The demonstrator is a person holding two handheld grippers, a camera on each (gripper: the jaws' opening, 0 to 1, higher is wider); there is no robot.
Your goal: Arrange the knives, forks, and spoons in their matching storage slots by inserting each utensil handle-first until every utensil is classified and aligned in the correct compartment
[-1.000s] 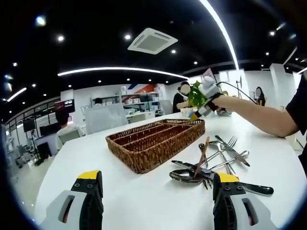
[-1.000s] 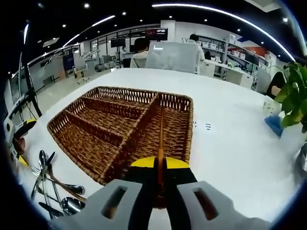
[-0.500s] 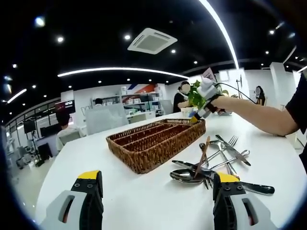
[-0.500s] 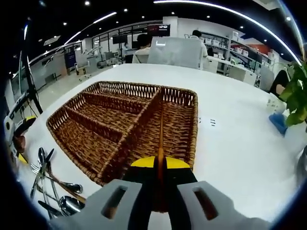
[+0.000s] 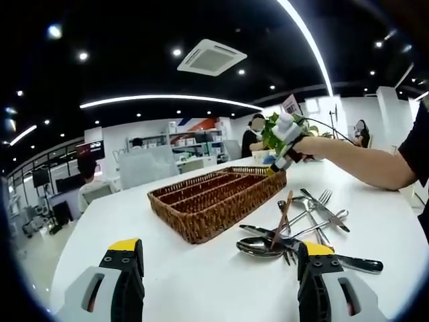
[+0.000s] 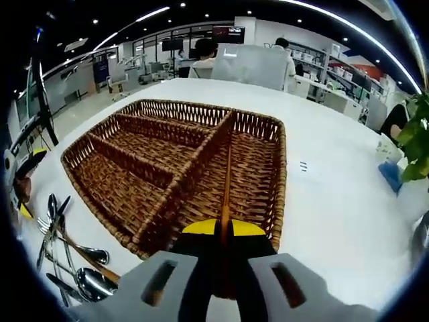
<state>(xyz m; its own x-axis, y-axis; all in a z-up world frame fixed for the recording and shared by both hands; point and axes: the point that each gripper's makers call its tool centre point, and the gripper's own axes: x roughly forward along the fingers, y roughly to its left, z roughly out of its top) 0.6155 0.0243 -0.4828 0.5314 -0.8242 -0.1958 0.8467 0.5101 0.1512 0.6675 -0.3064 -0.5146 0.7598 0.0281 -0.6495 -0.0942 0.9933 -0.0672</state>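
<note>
Here my right arm point(image 5: 365, 163) reaches out level across the white surface point(image 5: 201, 268), its hand gripping the right tool point(image 5: 282, 153) above the far end of the wicker basket point(image 5: 214, 194). In the right gripper view, that tool point(image 6: 224, 247) has its jaws pressed together on a thin wooden handle point(image 6: 226, 181). The handle's long axis runs straight ahead from the jaws and points over the basket's long right-hand compartment point(image 6: 248, 178), just beside the central divider; I cannot tell whether it touches the weave. What kind of utensil it belongs to is hidden between the jaws.

My left tool point(image 5: 221, 258) sits low over the near part of the surface, jaws spread wide and holding nothing. Just beyond its right jaw lies the pile of utensils point(image 5: 301, 225): spoons, a fork and dark-handled pieces crossed over one another, mostly pointing away from me toward the far edge. In the right gripper view the same pile point(image 6: 64, 245) lies on the surface near the basket's corner, apart from it.
</note>
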